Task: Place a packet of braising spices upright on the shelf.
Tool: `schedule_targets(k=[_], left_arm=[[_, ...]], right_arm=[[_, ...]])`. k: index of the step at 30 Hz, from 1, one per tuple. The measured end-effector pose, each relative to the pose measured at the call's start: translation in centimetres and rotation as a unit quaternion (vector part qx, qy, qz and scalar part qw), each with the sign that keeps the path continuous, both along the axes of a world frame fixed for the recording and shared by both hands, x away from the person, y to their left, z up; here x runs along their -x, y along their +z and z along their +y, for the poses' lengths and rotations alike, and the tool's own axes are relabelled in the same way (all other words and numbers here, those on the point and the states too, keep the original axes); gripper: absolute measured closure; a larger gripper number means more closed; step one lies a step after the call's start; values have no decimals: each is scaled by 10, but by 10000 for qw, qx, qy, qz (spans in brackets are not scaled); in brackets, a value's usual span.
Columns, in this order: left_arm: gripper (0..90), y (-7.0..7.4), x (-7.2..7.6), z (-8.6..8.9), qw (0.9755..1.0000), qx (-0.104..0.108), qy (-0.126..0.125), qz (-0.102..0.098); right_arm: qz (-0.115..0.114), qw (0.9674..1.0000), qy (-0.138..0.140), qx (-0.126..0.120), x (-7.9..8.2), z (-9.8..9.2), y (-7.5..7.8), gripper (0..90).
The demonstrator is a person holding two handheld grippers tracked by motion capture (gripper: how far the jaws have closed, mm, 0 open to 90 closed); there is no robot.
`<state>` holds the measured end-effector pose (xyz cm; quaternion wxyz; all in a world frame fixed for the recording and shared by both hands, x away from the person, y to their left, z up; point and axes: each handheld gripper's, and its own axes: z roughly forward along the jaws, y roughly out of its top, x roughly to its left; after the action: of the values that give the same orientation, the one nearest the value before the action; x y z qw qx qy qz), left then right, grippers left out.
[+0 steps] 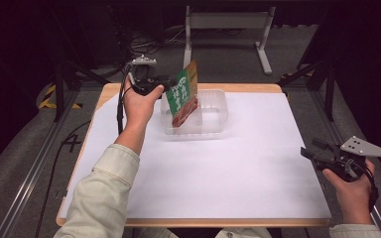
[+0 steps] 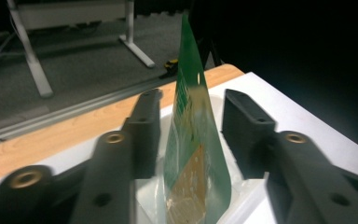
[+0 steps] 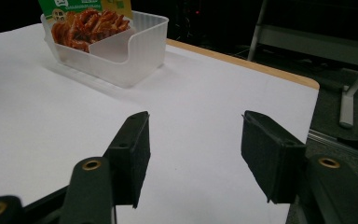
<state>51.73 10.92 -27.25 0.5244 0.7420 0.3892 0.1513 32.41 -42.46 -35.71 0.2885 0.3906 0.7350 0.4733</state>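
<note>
Green and orange snack packet [image 1: 184,94] standing tilted, lower end down inside a clear plastic tub [image 1: 219,105], upper end rising well above the rim. Tub set toward the far side of the white-covered surface [image 1: 228,173], left of centre, pale wood showing along the edges.

Left hand-held gripper [image 1: 167,85] raised at the packet's left edge, carried by the left hand [image 1: 139,105], pale sleeve reaching in from below. Seen from the left gripper view: packet [image 2: 191,140] edge-on between the two black jaws of the left hand-held gripper [image 2: 193,121], jaws spread wide with a gap on either side, released rather than clamped on it.

Right hand-held gripper [image 1: 311,151] well apart from the tub, low at the right edge of the surface, held in the right hand [image 1: 352,191], grey three-cornered plate on top. Right hand-held gripper [image 3: 193,149] likewise released in its own view, jaws parted over bare white sheet, grasping nothing. Farther off in that view, tub [image 3: 135,51] with the packet [image 3: 86,18] in it, printed picture of reddish-brown food facing out.

Beyond the surface, white metal frame [image 1: 228,22] on grey floor, surroundings dark.
</note>
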Motion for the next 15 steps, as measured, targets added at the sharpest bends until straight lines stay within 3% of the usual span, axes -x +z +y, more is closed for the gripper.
schedule_targets(k=[4,8,15], left_arm=[[479,4,6,4,9998,73,65,-196],[476,12,16,11,9989,235,-25,-404],[429,29,46,25,9958,352,-171,-827]], right_arm=[[-20,10000,65,2,-4,3,0,420],[-2,9999,122,9,-8,7,1,419],[-18,9995,316,6,-22,18,2,413]])
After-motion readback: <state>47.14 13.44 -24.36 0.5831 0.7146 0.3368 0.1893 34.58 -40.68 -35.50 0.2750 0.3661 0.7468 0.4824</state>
